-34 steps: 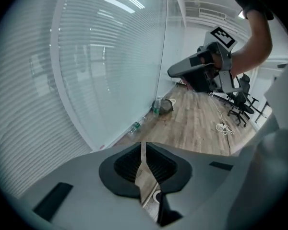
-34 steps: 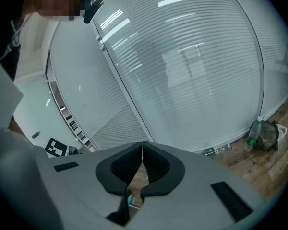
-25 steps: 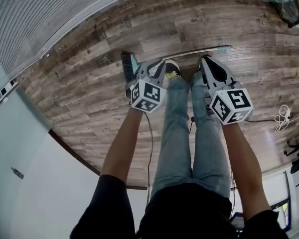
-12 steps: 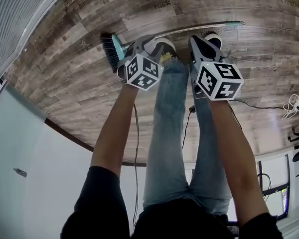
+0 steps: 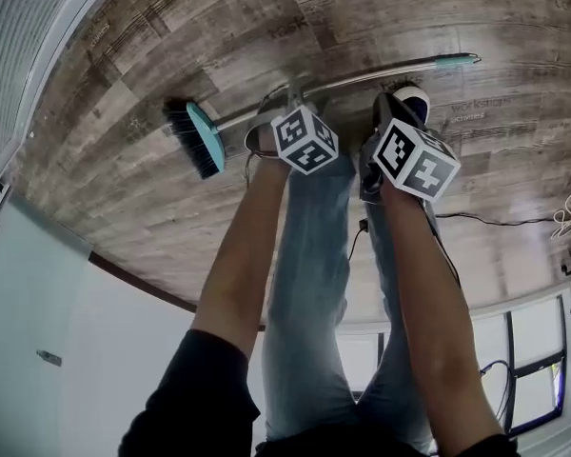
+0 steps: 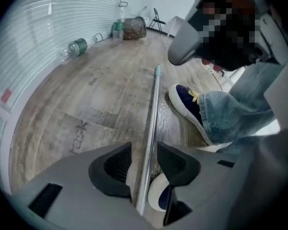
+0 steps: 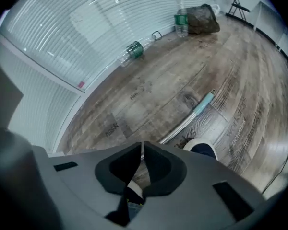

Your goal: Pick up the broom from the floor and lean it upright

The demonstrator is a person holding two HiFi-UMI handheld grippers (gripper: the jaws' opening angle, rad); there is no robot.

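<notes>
Wood-plank floor (image 5: 124, 112) with the broom (image 5: 202, 143) lying flat, its metal handle (image 6: 152, 119) between the jaws of the left gripper (image 6: 144, 164), just opened wide for the grasp; the right gripper (image 7: 141, 164) nearby is closed, empty.

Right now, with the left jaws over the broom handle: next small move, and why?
Probably close the left gripper on the silver metal broom handle. Its jaws have just been opening and now stand apart with the handle running between them, not yet gripping it. The handle lies flat on the wood-plank floor, and the right gripper is shut and empty.
</notes>
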